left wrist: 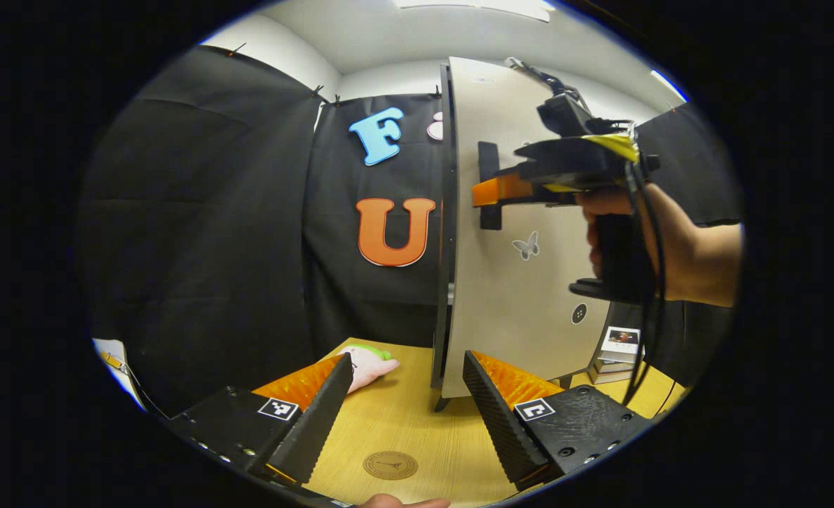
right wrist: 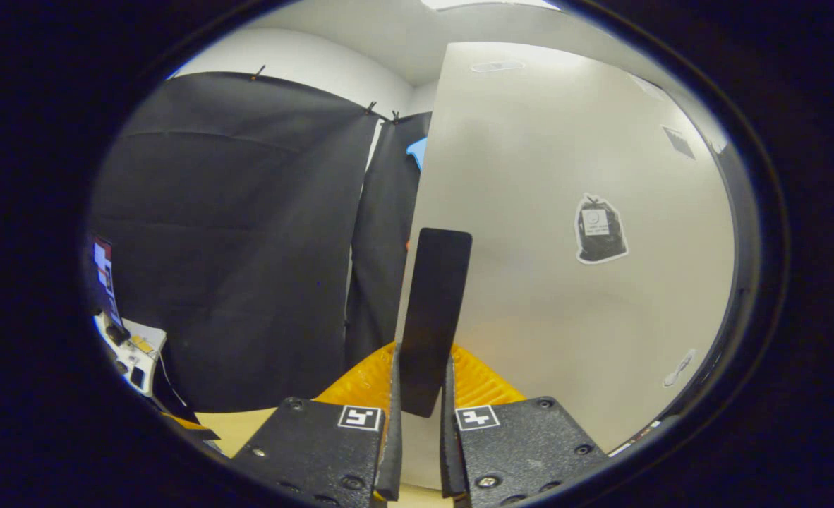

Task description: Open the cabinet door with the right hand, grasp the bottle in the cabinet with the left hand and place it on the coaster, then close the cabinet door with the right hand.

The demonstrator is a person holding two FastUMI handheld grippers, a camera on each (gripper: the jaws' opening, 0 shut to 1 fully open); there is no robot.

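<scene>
You are working in a staged recording booth, not a lived-in home. Black cloth (left wrist: 198,233) hangs clipped along the top as walls, with plain white room walls and a ceiling light panel (left wrist: 473,5) above it. A small pale cabinet (left wrist: 523,296) with stickers stands on a light wooden table (left wrist: 417,416), beside a stack of books (left wrist: 618,356) and a plush toy (left wrist: 367,363).
</scene>
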